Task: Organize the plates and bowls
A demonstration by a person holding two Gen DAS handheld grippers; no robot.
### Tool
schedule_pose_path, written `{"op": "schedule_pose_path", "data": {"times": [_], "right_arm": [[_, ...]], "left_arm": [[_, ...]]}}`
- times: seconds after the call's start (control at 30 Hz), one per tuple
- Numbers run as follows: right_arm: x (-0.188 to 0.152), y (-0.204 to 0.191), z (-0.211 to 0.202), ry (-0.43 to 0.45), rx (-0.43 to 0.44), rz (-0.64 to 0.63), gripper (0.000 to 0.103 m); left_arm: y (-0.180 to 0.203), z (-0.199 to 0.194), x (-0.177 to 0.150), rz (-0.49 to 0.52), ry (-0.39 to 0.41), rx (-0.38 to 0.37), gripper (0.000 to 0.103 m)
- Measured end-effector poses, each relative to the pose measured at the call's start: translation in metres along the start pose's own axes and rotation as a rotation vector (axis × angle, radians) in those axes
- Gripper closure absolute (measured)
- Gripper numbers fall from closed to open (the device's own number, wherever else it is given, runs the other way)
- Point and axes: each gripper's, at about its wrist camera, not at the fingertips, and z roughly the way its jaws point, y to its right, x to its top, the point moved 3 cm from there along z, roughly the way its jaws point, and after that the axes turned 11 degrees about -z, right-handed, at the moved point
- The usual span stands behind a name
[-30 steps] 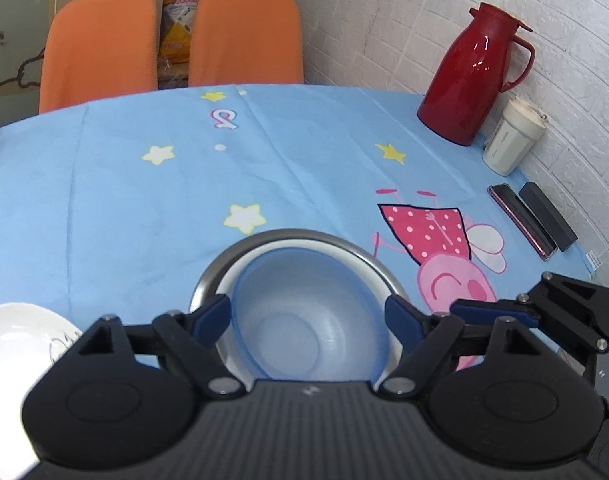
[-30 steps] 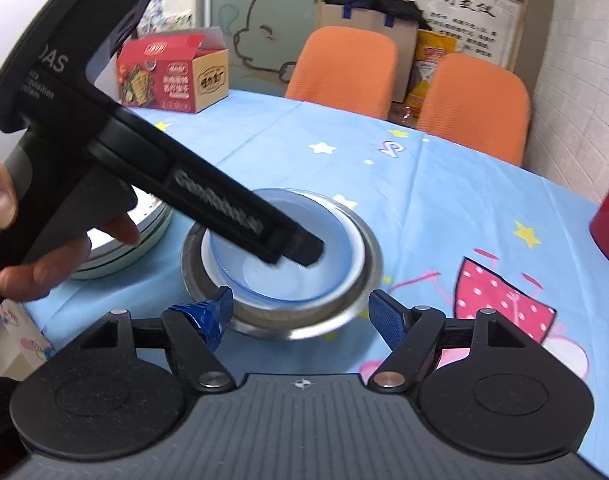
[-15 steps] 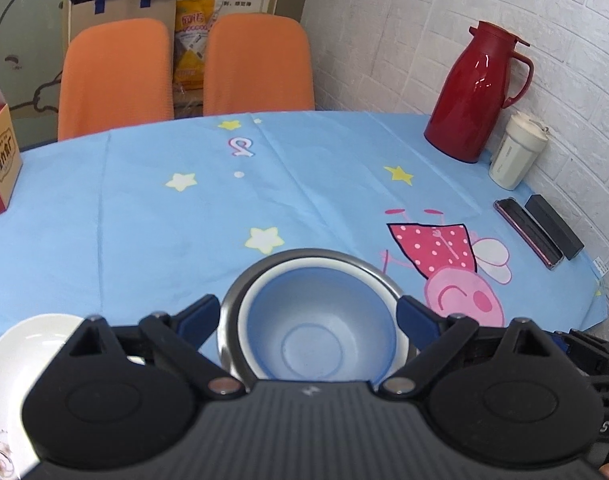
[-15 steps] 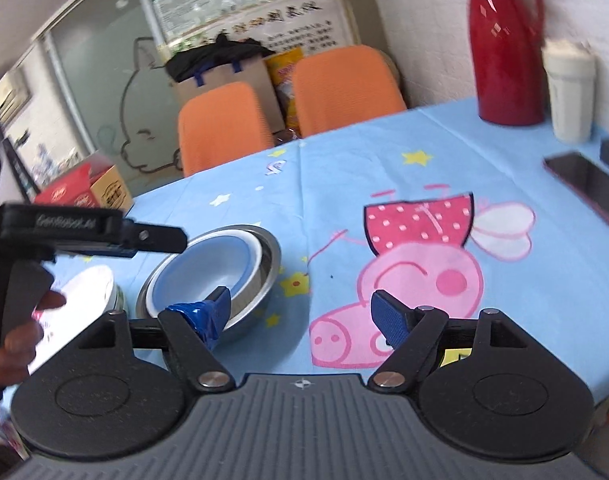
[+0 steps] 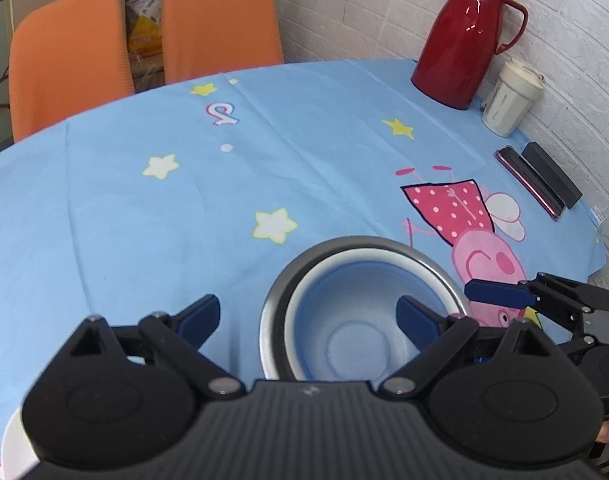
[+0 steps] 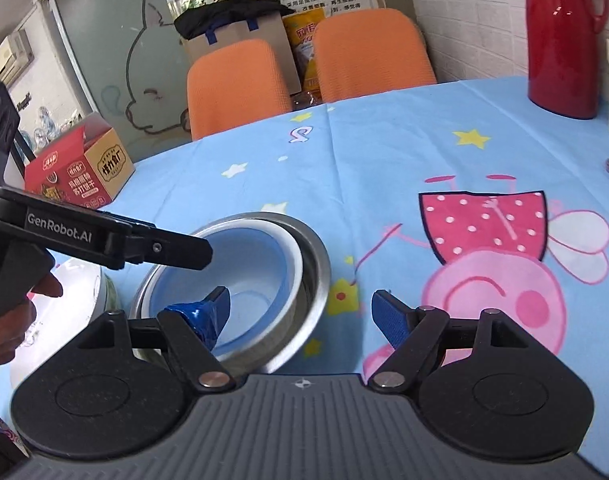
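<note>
The left tongs [image 5: 308, 314] are spread wide and grip nothing. Below them sit three round bowls, one inside another: a blue bowl [image 5: 356, 340] in a white bowl [image 5: 304, 300] in a shiny metal bowl [image 5: 274, 312]. They rest on the desk [image 5: 184, 208], which has a blue cloth with stars. Two orange chairs [image 5: 68, 60] stand behind.

The right tongs [image 6: 300, 312] are spread wide too, holding nothing. The stacked bowls [image 6: 260, 280] sit just in front, to the left. A smooth white plate [image 6: 76, 296] lies beside them.
</note>
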Motion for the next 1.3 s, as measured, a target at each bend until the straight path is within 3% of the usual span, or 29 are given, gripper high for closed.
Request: {"op": "schedule_pose_path", "data": {"times": [0.33, 0.6, 0.8, 0.97, 1.0, 1.03, 1.2, 1.3], "right_arm": [[0.0, -0.009, 0.027, -0.096, -0.004, -0.003, 0.037], [-0.005, -0.027, 0.034, -0.107, -0.093, -0.124, 0.034], [-0.006, -0.028, 0.033, -0.101, -0.117, -0.104, 0.032], [-0.003, -0.044, 0.036, -0.108, -0.052, -0.102, 0.033], [-0.003, -0.048, 0.037, -0.113, -0.047, -0.101, 0.033], [-0.002, -0.05, 0.037, -0.114, -0.035, -0.095, 0.033], [0.001, -0.051, 0.031, -0.137, 0.0, -0.043, 0.032], [0.006, -0.055, 0.019, -0.111, -0.033, -0.063, 0.032]], "left_arm": [[-0.009, 0.029, -0.003, -0.003, -0.089, 0.027, 0.01], [-0.01, 0.042, -0.008, 0.012, -0.119, 0.046, 0.01], [-0.008, 0.045, -0.008, 0.032, -0.12, 0.064, 0.011], [0.0, 0.043, -0.012, 0.043, -0.117, 0.067, 0.026], [0.004, 0.042, -0.013, 0.044, -0.126, 0.049, 0.036], [0.007, 0.041, -0.014, 0.041, -0.136, 0.044, 0.039], [0.009, 0.041, -0.01, -0.009, -0.164, 0.035, 0.039], [0.017, 0.029, -0.006, -0.012, -0.144, 0.008, 0.039]]}}
